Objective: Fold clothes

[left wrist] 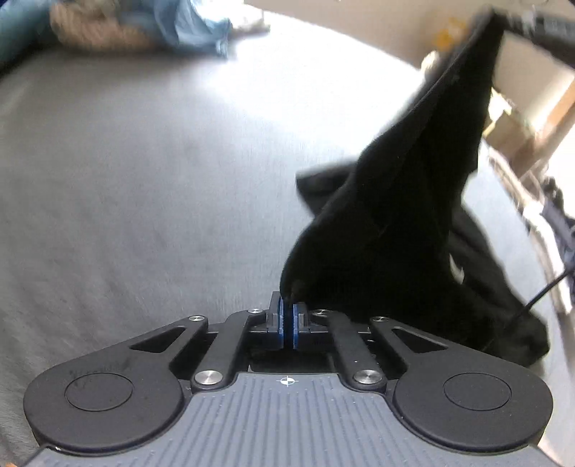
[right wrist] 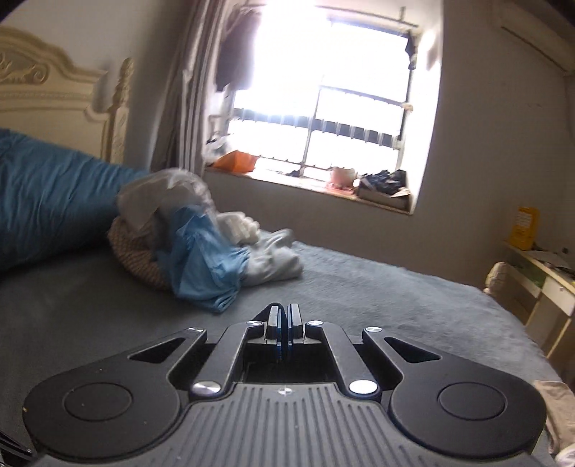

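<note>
Your left tongs (left wrist: pixel 287 316) are pinched shut on a corner of the black garment (left wrist: pixel 402 230), which rises from them in a taut sheet toward the upper right of the left wrist view, where your right tongs (left wrist: pixel 539 25) hold its far corner aloft; the lower part of the cloth, with a small white mark on it, sags in a heap on the grey bed (left wrist: pixel 125 179). Judging by that, the garment is lifted and being spread, with no finished crease to be seen, so the folding of this piece looks unfinished. In the right wrist view your right tongs (right wrist: pixel 284 323) show pads pressed together, though the cloth they pinch barely shows there. Beyond them a pile of clothes (right wrist: pixel 201 237), light blue, white and a knitted tan piece, lies crumpled near the blue pillow (right wrist: pixel 54 194), so those too appear unfolded.
</note>
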